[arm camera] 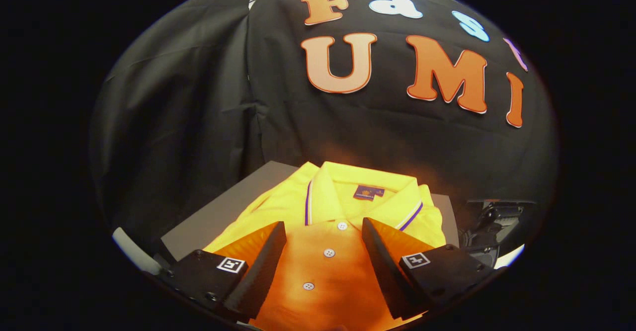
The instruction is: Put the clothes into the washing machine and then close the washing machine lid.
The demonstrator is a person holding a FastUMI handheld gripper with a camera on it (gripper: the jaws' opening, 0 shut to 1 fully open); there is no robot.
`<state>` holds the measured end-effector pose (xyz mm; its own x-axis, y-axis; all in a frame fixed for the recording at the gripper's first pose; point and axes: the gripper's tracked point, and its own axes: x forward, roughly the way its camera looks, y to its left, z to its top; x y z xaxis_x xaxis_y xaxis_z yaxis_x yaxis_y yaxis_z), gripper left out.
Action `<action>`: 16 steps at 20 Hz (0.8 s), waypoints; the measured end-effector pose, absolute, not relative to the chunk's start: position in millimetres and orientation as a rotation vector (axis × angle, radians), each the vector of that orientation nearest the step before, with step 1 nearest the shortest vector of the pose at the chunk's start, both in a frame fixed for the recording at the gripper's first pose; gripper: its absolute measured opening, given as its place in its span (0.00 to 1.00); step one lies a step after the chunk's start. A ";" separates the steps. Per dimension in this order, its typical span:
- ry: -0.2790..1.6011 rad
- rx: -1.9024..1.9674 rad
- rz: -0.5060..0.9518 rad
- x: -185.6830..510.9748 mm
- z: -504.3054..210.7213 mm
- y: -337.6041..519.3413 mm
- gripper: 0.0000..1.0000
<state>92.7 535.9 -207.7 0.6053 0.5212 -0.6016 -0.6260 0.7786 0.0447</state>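
A folded yellow polo shirt (343, 206) lies flat on a grey surface (213, 211), collar away from me, with a striped collar edge and three white buttons down the placket. My gripper (324, 229) hangs just over the shirt's chest with its fingers spread wide, one on either side of the button row. Nothing is held between the fingers (266, 261). I cannot tell whether the fingertips touch the cloth.
The black cloth wall (198, 97) rises close behind the grey surface. A dark piece of equipment (497, 221) sits low beside the shirt on the right. A pale curved rim (130, 251) shows low on the left.
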 end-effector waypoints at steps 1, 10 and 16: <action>0.677 -0.171 0.665 87.9 -215.9 532.6 0.99; 0.709 -0.241 0.675 85.1 -220.1 531.4 0.92; 0.716 -0.252 0.713 81.2 -218.3 530.0 0.22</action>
